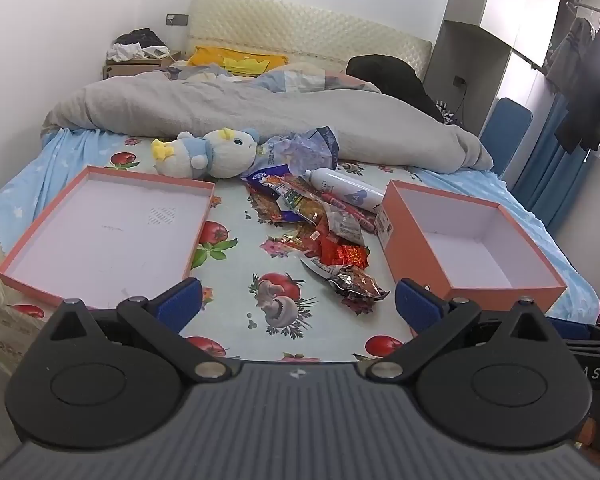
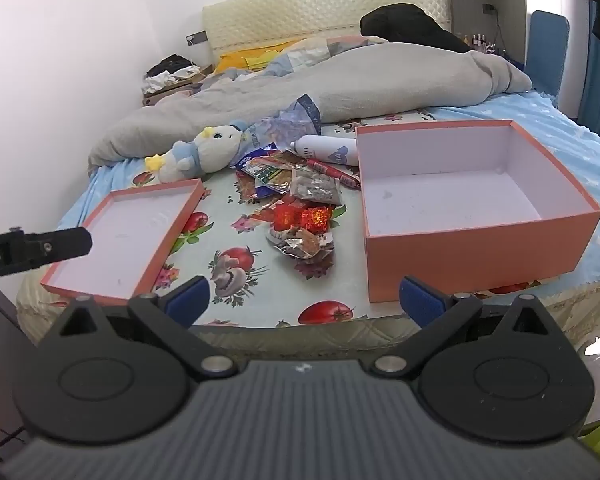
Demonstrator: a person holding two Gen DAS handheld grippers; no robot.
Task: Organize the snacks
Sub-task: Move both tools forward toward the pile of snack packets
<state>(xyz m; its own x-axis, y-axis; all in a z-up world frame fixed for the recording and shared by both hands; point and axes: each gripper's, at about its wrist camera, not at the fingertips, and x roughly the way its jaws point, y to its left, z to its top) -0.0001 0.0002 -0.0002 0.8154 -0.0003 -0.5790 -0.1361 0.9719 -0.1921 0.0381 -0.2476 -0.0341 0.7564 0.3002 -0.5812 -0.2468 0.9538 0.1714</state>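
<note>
Snack pile (image 1: 320, 232) between 2 boxes; tongs apart.

free: bare sheet (image 1: 236, 280) lower centre, between lid (image 1: 104, 232) left and box (image 1: 472, 248) right | blocked: snack pile (image 1: 324, 232) centre, plush toy (image 1: 208, 154), bottle (image 1: 346, 190), duvet (image 1: 260, 108) across upper frame

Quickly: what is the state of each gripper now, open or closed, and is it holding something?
Left gripper: open wide, holding nothing.
Right gripper: open wide, holding nothing.
</note>
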